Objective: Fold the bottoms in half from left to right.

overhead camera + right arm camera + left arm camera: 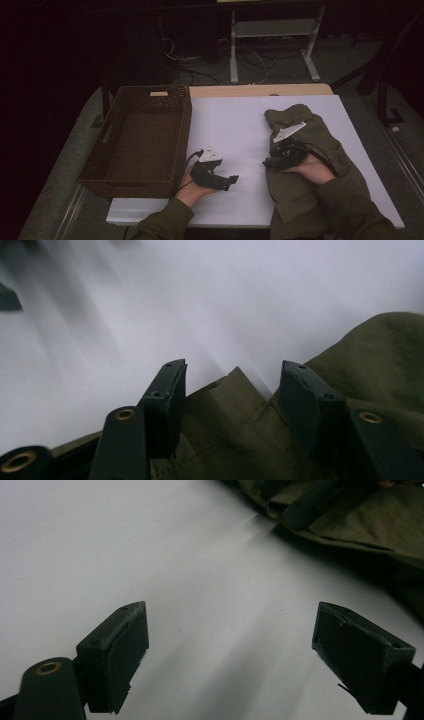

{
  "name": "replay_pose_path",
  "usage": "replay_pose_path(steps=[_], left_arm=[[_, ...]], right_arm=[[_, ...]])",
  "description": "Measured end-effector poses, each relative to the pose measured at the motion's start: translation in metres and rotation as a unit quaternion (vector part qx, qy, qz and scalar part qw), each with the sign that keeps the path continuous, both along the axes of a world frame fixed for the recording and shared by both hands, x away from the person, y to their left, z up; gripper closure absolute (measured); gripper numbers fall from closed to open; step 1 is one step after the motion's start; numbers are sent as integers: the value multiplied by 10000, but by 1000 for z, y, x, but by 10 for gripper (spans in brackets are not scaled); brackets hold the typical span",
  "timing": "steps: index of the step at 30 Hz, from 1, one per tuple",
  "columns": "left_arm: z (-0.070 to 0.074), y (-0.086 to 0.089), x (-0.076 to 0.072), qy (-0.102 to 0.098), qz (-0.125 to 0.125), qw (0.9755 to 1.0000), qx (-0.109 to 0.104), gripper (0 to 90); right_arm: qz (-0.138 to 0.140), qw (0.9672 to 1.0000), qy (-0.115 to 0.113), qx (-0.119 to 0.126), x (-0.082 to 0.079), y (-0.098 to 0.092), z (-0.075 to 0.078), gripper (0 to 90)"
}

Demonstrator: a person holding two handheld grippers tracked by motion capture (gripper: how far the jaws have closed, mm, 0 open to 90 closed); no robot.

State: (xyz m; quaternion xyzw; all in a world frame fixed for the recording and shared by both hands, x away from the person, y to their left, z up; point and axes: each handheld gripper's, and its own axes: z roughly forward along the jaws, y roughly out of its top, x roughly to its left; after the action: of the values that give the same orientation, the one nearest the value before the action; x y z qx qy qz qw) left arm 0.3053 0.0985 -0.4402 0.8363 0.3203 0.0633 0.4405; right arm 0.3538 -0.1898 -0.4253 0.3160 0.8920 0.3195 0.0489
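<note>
We have our right gripper (pixel 230 405) spread around a corner of the olive garment (pixel 300 150), not yet pinched; left gripper (pixel 230 655) spread idle, basket (pixel 115 172) empty.

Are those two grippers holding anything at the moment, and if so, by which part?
Nothing is held. The left gripper is open over bare table. The right gripper straddles an edge of the green garment, jaws not yet pressing it.

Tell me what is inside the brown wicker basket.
The wicker basket shows only its bare woven floor and walls in the high view; nothing lies in it. The strip of floor just behind its near wall is hidden by that wall.
</note>
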Motion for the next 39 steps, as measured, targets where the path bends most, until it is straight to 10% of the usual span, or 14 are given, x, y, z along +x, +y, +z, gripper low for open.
replay_pose_path(steps=[14, 39], left_arm=[[0, 0, 0, -3, -13, 10000, 10, 143], [0, 1, 1, -6, -10, 10000, 10, 143]], right_arm=[[207, 9993, -73, -315, -4, 0, -3, 815], [46, 9984, -497, 261, -20, -31, 28, 835]])
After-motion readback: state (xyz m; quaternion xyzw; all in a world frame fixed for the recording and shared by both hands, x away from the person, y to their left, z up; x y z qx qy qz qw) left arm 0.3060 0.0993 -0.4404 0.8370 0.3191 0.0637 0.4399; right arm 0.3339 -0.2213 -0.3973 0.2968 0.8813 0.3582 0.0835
